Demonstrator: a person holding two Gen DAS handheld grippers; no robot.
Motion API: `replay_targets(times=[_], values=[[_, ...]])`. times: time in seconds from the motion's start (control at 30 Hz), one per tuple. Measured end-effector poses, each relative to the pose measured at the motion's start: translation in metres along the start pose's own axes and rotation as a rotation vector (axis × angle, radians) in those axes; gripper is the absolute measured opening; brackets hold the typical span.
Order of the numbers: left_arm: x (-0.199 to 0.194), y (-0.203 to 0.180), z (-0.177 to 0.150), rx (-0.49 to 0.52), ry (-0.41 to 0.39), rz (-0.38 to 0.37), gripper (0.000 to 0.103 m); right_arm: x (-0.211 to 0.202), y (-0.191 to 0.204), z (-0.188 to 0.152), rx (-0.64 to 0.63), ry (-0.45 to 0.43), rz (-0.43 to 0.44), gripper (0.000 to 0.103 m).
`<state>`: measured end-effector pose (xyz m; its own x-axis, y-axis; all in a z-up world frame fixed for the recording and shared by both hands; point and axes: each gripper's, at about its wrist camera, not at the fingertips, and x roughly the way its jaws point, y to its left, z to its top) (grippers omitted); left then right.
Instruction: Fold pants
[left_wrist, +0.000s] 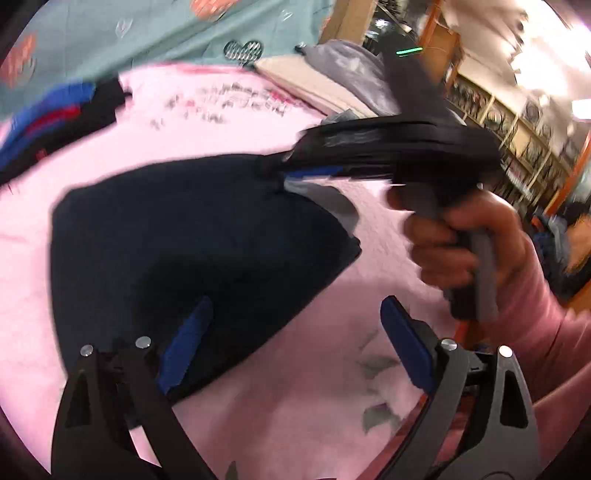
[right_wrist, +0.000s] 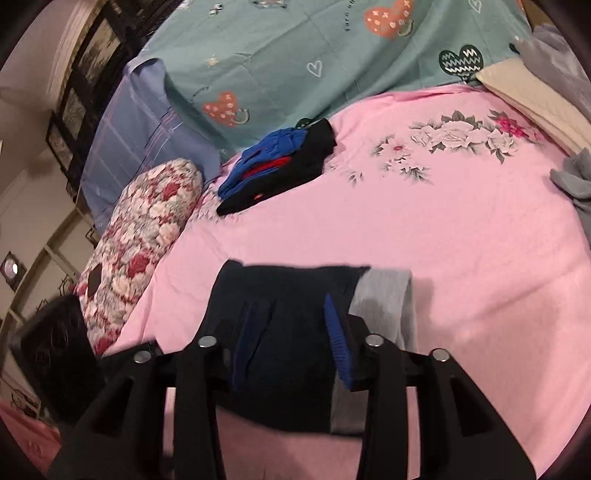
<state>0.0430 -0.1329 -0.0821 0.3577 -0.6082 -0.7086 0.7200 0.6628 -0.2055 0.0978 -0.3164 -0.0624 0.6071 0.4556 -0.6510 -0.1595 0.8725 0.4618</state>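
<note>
Currently:
Pants: folded dark bundle, directly ahead of both tools.
Left gripper: spread, empty, nearer.
Right gripper: spread over bundle.

Left gripper jaws wide apart; right gripper likewise.

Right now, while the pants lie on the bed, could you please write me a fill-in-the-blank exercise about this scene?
1. The dark pants lie on a ___ sheet with printed flowers.
2. The left gripper has its fingers ___, with nothing clamped between them.
3. The teal blanket behind the clothes pile is printed with big orange ___.

Missing words: pink; open; hearts
</note>
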Motion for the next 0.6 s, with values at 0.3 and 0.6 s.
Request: replay_targets(times=[0.3,0.6], values=[[-0.094,0.076,-0.031,-0.231,-0.096,0.213,0.099,-0.038,0.038,-0.016,-0.16,-0.111,-0.118,0.047],[-0.107,0.137,-0.058,-0.553,-0.09,0.192,0.099,-0.018,0.122,-0.074,-0.494,-0.024,0.011,0.048]])
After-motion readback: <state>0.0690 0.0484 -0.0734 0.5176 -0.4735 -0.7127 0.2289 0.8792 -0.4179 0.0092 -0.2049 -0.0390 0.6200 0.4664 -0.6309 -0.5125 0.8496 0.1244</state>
